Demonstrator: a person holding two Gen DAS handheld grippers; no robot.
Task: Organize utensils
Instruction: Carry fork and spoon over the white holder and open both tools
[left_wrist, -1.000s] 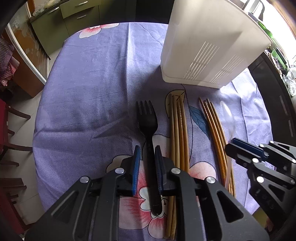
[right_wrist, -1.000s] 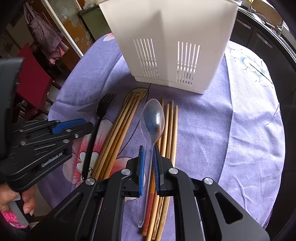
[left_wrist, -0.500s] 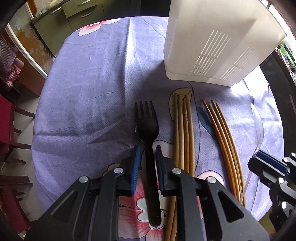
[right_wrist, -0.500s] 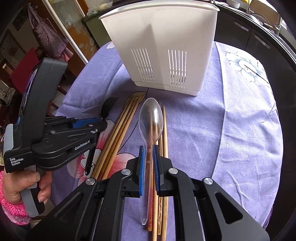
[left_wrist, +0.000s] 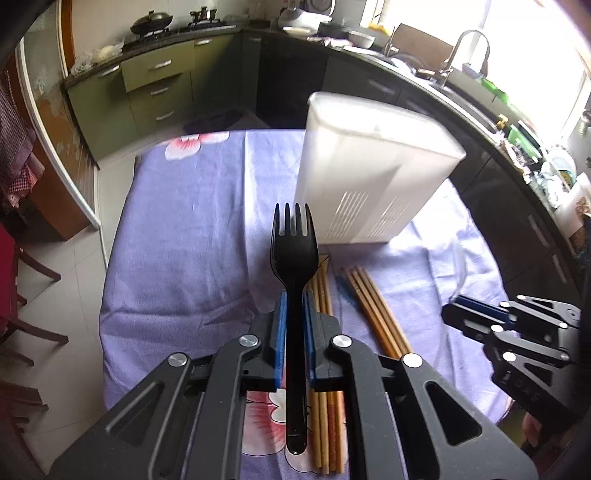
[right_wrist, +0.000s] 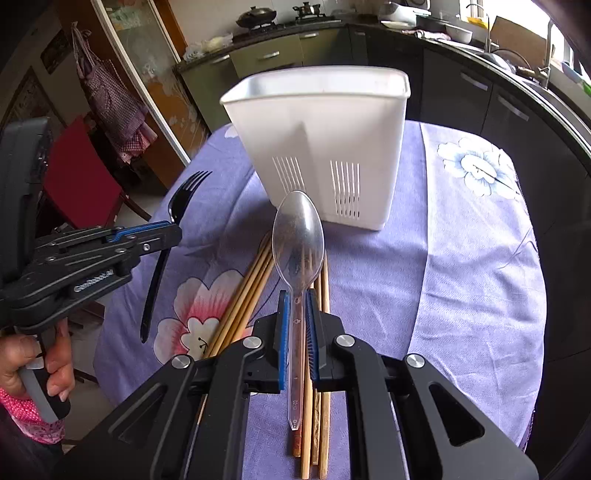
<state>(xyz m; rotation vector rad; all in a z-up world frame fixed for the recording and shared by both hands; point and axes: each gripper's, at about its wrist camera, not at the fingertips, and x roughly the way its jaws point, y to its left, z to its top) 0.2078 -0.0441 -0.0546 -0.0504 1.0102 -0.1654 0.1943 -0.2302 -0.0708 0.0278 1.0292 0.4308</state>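
The black plastic fork (left_wrist: 294, 254) has four tines and a long flat handle. It is gripped at the handle between the blue pads of the left gripper (left_wrist: 294, 314), whose fingers have just been closing on it. The tines point to 12 o'clock in the left wrist view, and the fork is lifted clear of the desk (left_wrist: 177, 258), which carries a purple cloth with flower prints.

The clear plastic spoon (right_wrist: 297, 240) has an oval bowl and a thin transparent handle with small marks on it. The right gripper (right_wrist: 296, 317) holds it by the handle with fingers closed tight, the bowl pointing to 12 o'clock in the right wrist view and raised above the cloth.

Behind both utensils, at about 12 to 1 o'clock, stands the white plastic utensil holder (right_wrist: 325, 147), upright, with slotted walls and an open top. Two bundles of wooden chopsticks (left_wrist: 373, 306) lie flat on the cloth under the grippers, side by side but apart.

Both grippers point steeply down and forward. In the right wrist view, at 8 o'clock, a hand (right_wrist: 35, 365) with a pink sleeve clasps the grip of the left gripper.
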